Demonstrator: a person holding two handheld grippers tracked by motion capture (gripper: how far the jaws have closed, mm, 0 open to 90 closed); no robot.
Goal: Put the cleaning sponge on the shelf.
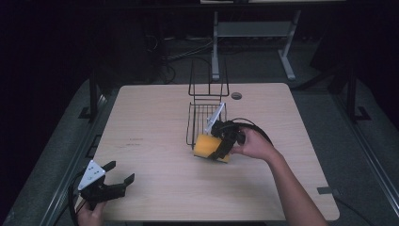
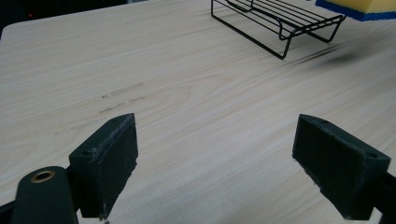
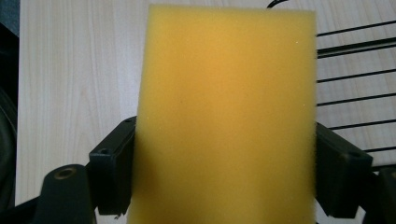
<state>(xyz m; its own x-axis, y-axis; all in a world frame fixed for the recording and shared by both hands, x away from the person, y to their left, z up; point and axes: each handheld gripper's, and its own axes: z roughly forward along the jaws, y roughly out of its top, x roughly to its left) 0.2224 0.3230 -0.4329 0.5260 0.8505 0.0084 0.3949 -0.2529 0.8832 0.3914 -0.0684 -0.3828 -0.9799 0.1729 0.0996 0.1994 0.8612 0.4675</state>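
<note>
Right tongs (image 3: 224, 172) grip yellow sponge (image 3: 226, 112)

Black wire rack (image 1: 206, 113) standing near the far edge of the light wooden tabletop (image 1: 150, 141), upright back frame behind. Small round grey grommet (image 1: 236, 95) toward the far right corner.

Pale wooden table (image 1: 155, 141) with a black wire rack (image 1: 205, 117) on it.
</note>
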